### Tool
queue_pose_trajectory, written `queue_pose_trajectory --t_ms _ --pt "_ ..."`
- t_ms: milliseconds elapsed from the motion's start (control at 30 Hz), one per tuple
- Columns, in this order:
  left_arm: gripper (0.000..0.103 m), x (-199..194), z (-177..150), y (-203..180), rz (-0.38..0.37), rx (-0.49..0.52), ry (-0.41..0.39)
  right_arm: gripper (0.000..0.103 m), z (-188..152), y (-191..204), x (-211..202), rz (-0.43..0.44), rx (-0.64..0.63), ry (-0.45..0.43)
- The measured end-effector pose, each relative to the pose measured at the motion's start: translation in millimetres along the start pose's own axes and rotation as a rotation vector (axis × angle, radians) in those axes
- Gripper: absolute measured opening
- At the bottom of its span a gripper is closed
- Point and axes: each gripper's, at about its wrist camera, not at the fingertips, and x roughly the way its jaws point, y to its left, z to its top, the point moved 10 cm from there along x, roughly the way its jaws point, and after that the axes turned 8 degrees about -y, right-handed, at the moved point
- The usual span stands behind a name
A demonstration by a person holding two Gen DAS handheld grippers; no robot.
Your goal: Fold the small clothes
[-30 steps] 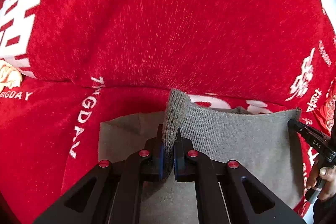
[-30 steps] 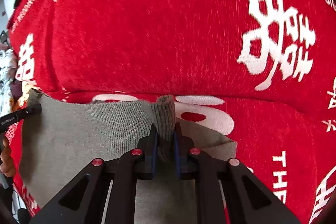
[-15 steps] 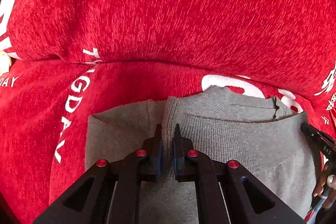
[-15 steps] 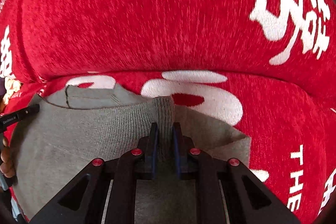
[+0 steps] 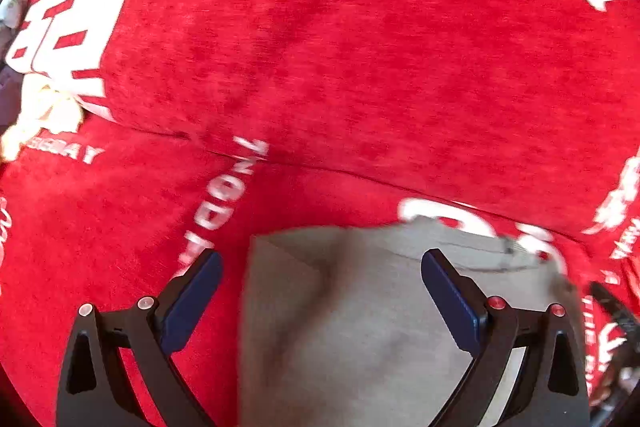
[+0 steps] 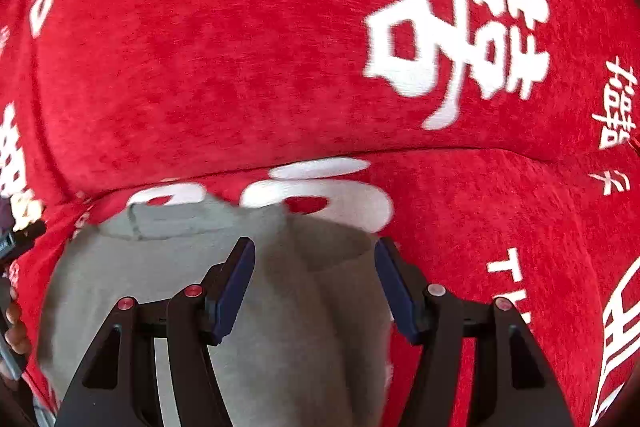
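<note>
A small grey knit garment (image 5: 360,315) lies folded flat on a red sofa seat; it also shows in the right wrist view (image 6: 288,307). My left gripper (image 5: 320,267) is open and empty, its jaws spread wide above the garment's left part. My right gripper (image 6: 314,255) is open and empty, its jaws spread above the garment's right edge. The garment's collar (image 6: 168,219) lies at the far edge. The other gripper's tip shows at the right edge of the left wrist view (image 5: 612,311) and at the left edge of the right wrist view (image 6: 16,243).
The red sofa cover with white characters fills both views: backrest (image 5: 320,47) behind, seat (image 5: 100,227) under the garment. A crease runs between seat and backrest (image 6: 440,151). A pale floral item (image 5: 44,115) sits at the far left.
Both grippers have opened and let go of the grey garment's edge. The fold they held now lies flat on the garment. Both grippers have pulled back a little.
</note>
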Motion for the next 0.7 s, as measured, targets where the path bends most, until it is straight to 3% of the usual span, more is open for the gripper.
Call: queue_pose_trajectory --t_ms 133,233,300,333,400,467,600,700 --pt "0.099 6.3 -34.6 -56.2 -0.053 0.154 0.051 0.066 -25.9 57.7 24.3 0.084 -0.149 0.079" --pt "0.099 30.1 -58.4 -61.8 0.012 0.238 0.110 0.066 -36.8 44.6 43.7 -0.012 -0.183 0.115" --pt "0.099 46.8 -64.1 -40.6 0.084 0.234 0.161 0.066 -35.9 23.3 46.4 -0.042 -0.135 0.107" --pt "0.099 49.1 -63.5 -34.4 0.082 0.225 0.166 0.066 -34.1 13.2 45.3 -0.054 -0.112 0.101" --pt "0.099 44.3 -59.6 -28.8 0.077 0.211 0.153 0.066 -33.5 -5.6 40.4 -0.113 -0.097 0.103" --pt "0.099 33.8 -55.9 -24.4 0.121 0.208 0.125 0.066 -33.0 -20.1 27.5 -0.157 -0.080 0.087" --pt "0.099 -10.0 -59.4 -31.3 0.076 0.186 0.058 0.066 -40.1 -6.3 -16.1 -0.090 -0.060 0.014" --pt "0.099 -43.0 -92.9 -61.3 0.008 0.233 0.040 0.068 -67.4 37.0 -43.7 0.001 -0.124 -0.010"
